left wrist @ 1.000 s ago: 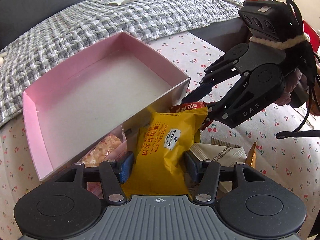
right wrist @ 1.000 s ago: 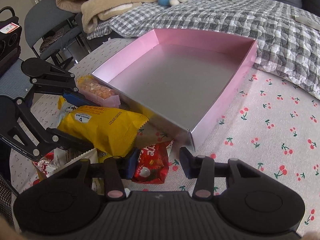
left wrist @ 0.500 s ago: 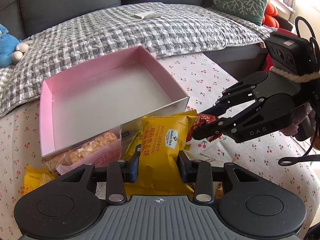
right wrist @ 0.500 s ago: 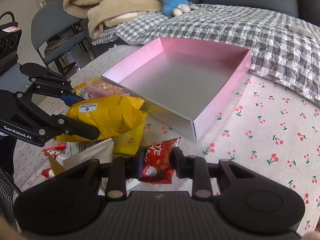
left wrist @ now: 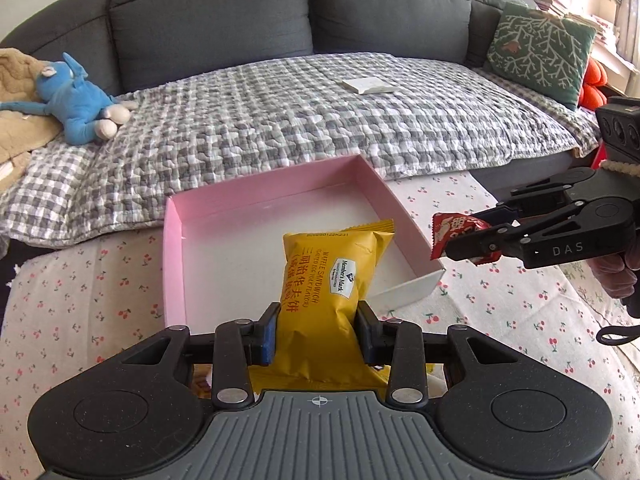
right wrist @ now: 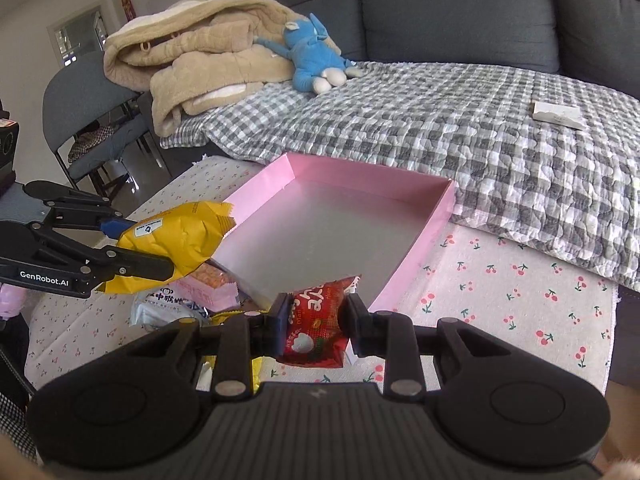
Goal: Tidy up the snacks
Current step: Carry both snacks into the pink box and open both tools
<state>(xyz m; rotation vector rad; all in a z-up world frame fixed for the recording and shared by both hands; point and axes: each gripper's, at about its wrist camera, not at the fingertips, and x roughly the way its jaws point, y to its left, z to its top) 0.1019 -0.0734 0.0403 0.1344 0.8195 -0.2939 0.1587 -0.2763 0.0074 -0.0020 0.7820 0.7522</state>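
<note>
My left gripper (left wrist: 318, 326) is shut on a yellow waffle-sandwich packet (left wrist: 330, 280), held up in front of the empty pink box (left wrist: 276, 192). From the right wrist view the same yellow packet (right wrist: 176, 236) hangs at the left, near the box's corner (right wrist: 288, 168), clamped in the left gripper (right wrist: 132, 248). My right gripper (right wrist: 314, 322) is shut on a small red snack packet (right wrist: 316, 324), lifted off the cherry-print tablecloth. In the left wrist view the right gripper (left wrist: 472, 236) and its red packet (left wrist: 456, 232) hover just right of the box.
More snacks lie on the cloth left of the box: a pink-wrapped bar (right wrist: 208, 284), a white-blue packet (right wrist: 168, 304), a yellow one beneath. Behind the table stands a grey sofa with a checked quilt (left wrist: 280, 120), a blue plush toy (left wrist: 76, 100), a green cushion (left wrist: 540, 48). A chair (right wrist: 88, 120) stands far left.
Both grippers closed on their packets and rose: the left lifted the yellow packet off the pile, the right lifted the red one. Both views tilted up to show the sofa.
</note>
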